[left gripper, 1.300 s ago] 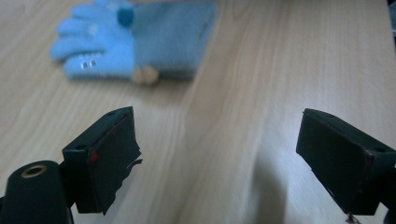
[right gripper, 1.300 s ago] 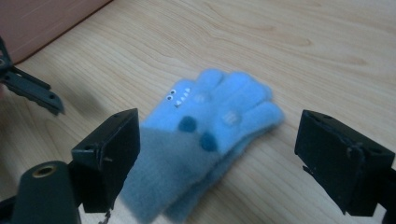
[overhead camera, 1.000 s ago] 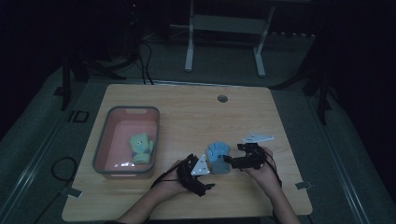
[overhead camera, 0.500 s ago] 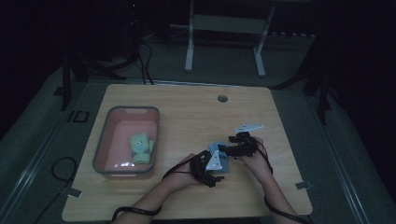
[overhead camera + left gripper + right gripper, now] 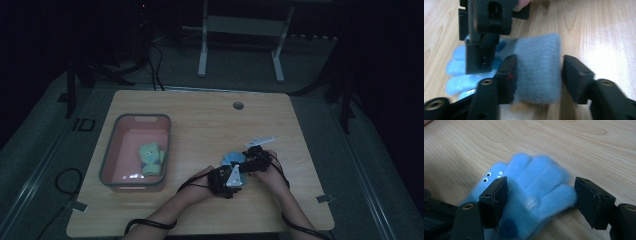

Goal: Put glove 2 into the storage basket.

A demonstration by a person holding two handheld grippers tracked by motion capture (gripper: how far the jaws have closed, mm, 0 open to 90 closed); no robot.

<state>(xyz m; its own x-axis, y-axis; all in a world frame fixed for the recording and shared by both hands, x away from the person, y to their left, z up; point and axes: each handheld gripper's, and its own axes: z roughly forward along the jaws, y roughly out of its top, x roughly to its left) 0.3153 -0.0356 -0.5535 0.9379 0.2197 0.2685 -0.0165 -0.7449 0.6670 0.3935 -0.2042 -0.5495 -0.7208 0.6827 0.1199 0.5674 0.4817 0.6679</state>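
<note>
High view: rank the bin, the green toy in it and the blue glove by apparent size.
1. Bin, clearly largest.
2. Green toy.
3. Blue glove, but the grippers cover much of it, so its place against the toy is unsure.

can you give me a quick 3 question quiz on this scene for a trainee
1. True or false: the blue glove lies inside the pink bin.
2. Which part of the glove sits between the jaws of the left gripper? A. the fingertips B. the grey cuff C. the thumb
3. What lies in the pink bin?

Key
1. False: it lies on the wooden table, between the two grippers.
2. B. The jaws have just been closing around the cuff; one pad touches it and a gap shows at the other.
3. A green glove. The right gripper straddles the blue glove's fingers, its jaws apart.
</note>
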